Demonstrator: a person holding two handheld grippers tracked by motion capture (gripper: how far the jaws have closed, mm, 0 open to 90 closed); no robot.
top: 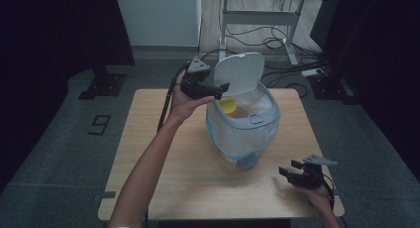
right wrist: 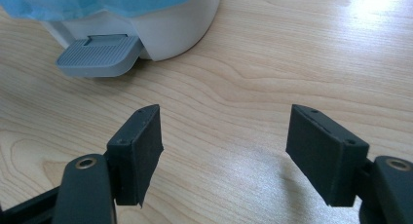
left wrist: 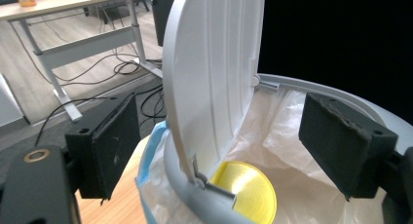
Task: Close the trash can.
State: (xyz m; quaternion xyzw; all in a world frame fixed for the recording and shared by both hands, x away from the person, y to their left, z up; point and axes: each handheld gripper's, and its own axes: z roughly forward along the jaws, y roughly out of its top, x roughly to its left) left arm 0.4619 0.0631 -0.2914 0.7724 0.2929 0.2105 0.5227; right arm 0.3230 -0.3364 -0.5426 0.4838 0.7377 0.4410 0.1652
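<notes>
Right claw (top: 296, 171) is resting low at the near right corner of the table (top: 163, 188), its jaws spread wide with nothing between them but bare wood. In the right gripper view those jaws are facing the grey foot pedal (right wrist: 97, 53) at the base of the bin (right wrist: 165, 29), which is standing a little apart from them.

Farther in, the bin (top: 242, 134) is sitting near the middle of the table, lined with a pale plastic bag (top: 233, 139) whose blue edge is folding over the rim. A yellow round thing (top: 228, 106) is lying inside the bag, near the far left of the opening.

Left claw (top: 218, 90) is hovering at the bin's far left rim, next to the upright white lid (top: 241, 72). In the left gripper view its jaws are standing apart, one on each side of the raised lid's (left wrist: 214, 83) edge, and neither pad is pressing on it; the yellow thing (left wrist: 246, 190) is lying below, between them.

Beyond the table, a desk frame (top: 257, 20) and loose cables (top: 277, 42) are lying on the floor.
</notes>
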